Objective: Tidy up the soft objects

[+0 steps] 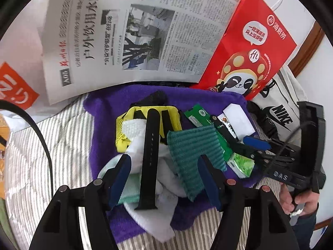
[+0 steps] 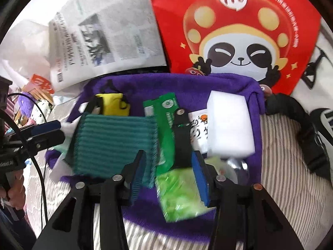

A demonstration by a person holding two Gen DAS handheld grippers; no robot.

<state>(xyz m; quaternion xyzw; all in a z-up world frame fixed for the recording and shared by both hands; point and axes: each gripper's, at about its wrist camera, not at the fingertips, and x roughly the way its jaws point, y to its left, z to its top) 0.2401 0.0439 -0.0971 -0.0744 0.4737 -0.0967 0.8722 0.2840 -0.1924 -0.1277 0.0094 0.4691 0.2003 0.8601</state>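
Note:
A purple towel on the striped bedding carries a pile of things. On it are a yellow mesh pouch, a white cloth, a teal ribbed cloth and a long black watch strap. My left gripper stands open over the strap and white cloth, its pads clear of both. In the right wrist view my right gripper is open around a green foil packet, beside the teal cloth, a shorter black strap and a white foam block.
A newspaper and a red paper bag stand just behind the towel. A white Nike tote and a black bag strap lie to the right. A black cable crosses the striped bedding on the left.

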